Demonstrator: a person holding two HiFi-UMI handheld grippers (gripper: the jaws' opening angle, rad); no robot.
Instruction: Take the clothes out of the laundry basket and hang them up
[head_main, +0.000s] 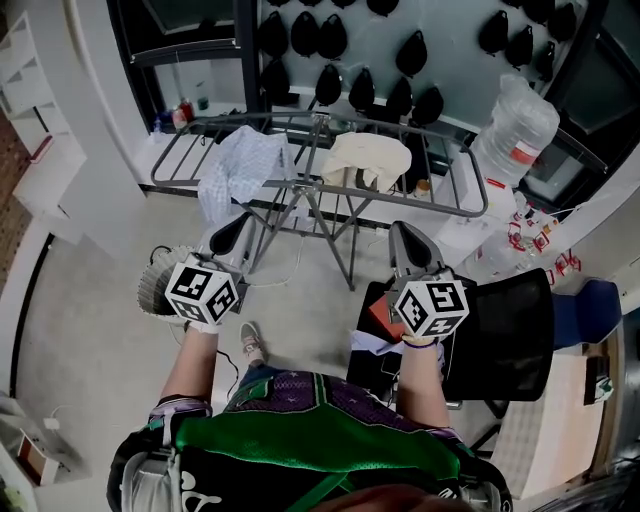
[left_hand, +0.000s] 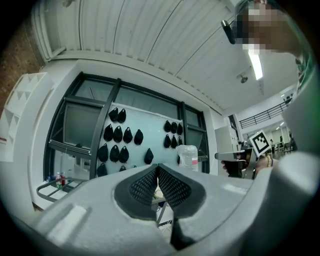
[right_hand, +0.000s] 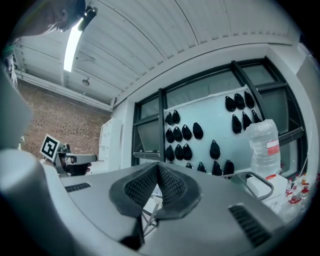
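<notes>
Nearest, the left gripper (head_main: 232, 232) and right gripper (head_main: 405, 240) are held out level, side by side and apart; each has its jaws closed tip to tip, ribbed pads (left_hand: 142, 186) meeting, with nothing between them and touching nothing; beyond them stands the drying rack (head_main: 452, 170), its long axis running across the head view from left to right; a pale blue checked garment (head_main: 238, 165) hangs over its left part, trailing down; a cream garment (head_main: 367, 158) lies bunched at its middle; behind, a large water bottle (head_main: 515, 125) stands at the right.
</notes>
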